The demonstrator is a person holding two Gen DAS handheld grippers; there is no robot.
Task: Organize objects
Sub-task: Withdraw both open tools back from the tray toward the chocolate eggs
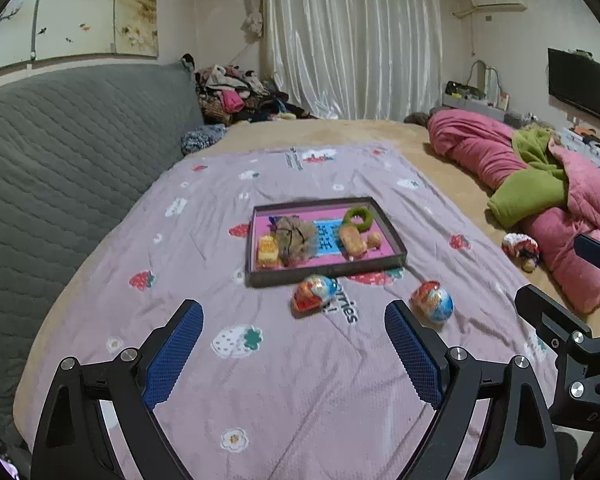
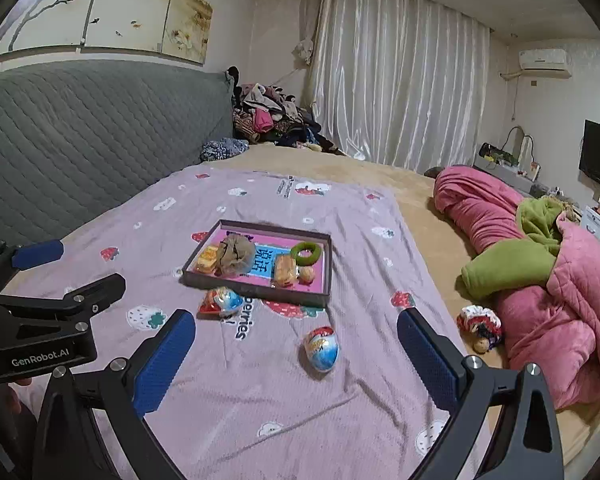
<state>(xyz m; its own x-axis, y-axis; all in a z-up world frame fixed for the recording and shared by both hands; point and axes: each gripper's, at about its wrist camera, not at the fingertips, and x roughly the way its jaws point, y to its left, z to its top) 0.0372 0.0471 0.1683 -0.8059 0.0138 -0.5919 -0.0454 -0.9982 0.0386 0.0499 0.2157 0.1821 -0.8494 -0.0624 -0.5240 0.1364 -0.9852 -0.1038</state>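
On the bed, two shiny eggs point(image 2: 322, 349) point(image 2: 219, 300) lie outside the tray point(image 2: 260, 289), both grippers point(image 1: 294, 354) point(image 2: 296, 364) have wide, empty fingers, and a round egg could roll away if bumped.

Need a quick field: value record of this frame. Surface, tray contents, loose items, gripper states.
surface: purple strawberry-print blanket on a bed
tray: shallow box with pink liner, upright, mid-blanket
in tray: green ring, brown fuzzy item, yellow packet, wrapped bun
loose items: two foil-wrapped eggs on the blanket, one touching the tray front, one apart to its right
left gripper: open, empty
right gripper: open, empty
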